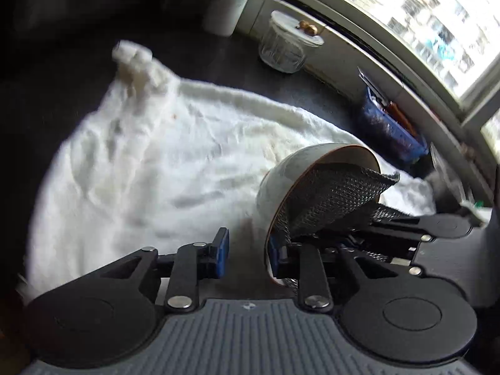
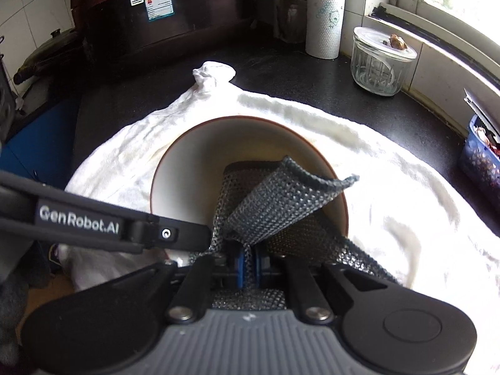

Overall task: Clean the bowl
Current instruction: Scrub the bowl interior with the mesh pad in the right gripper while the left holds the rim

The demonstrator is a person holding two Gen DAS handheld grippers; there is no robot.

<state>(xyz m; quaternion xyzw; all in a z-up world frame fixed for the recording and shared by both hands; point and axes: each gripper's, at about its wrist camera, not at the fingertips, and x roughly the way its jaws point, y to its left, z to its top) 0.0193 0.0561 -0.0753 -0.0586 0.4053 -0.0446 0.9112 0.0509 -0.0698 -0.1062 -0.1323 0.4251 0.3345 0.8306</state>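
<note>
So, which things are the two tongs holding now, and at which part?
The right tongs are shut on the grey mesh cloth, pinching a bunched fold near its lower end. The left tongs straddle the bowl rim without visibly clamping it.

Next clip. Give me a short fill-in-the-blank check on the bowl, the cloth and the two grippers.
1. The right gripper is shut on a grey mesh cloth that reaches into the ____.
2. The bowl lies tilted on a ____ towel.
3. The left gripper straddles the bowl's rim with its jaws ____.
4. The glass jar near the window has its lid ____.

Missing words: bowl; white; open; on.
</note>
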